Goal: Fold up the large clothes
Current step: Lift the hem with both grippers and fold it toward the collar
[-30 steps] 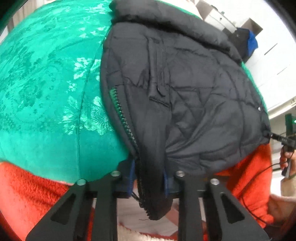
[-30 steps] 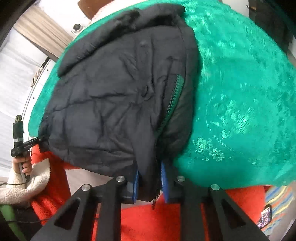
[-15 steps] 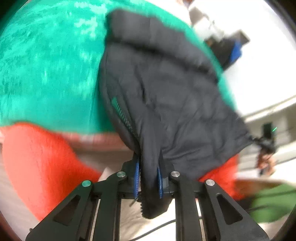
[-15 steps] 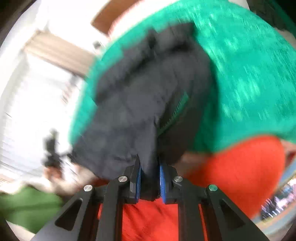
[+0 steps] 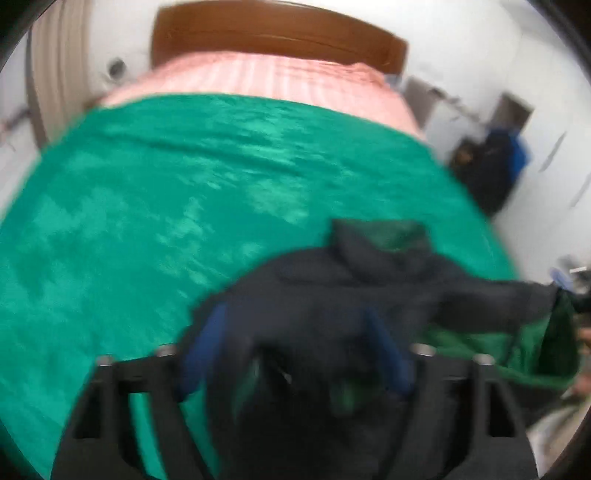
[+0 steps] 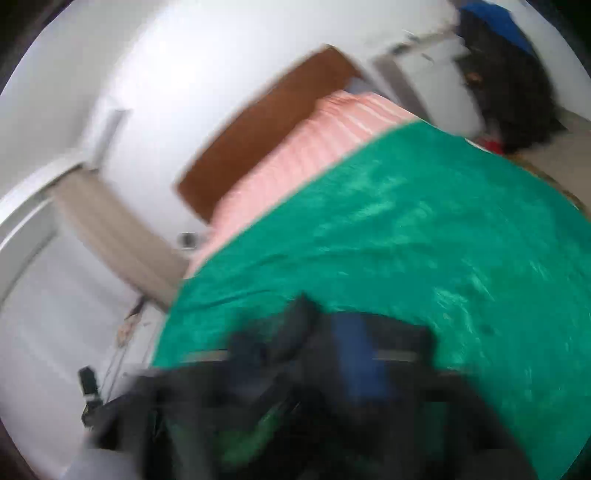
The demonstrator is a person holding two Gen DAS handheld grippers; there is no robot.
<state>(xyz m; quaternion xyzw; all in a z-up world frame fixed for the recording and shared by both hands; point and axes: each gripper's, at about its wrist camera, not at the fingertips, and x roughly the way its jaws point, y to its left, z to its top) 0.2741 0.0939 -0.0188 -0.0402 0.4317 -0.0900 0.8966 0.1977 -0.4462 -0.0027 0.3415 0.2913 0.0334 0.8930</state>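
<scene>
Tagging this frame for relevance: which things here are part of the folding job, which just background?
Job:
black jacket
left gripper
right gripper, blurred
green bedspread, folding surface

Background:
pink bedding
wooden headboard
dark clothes pile
curtain

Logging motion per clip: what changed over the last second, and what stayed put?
The black jacket was swung up and opened, so its green lining shows. The left tool now looks spread wider, fabric draped over it; the right tool is too blurred to judge. The green bedspread stayed spread on the bed.
</scene>
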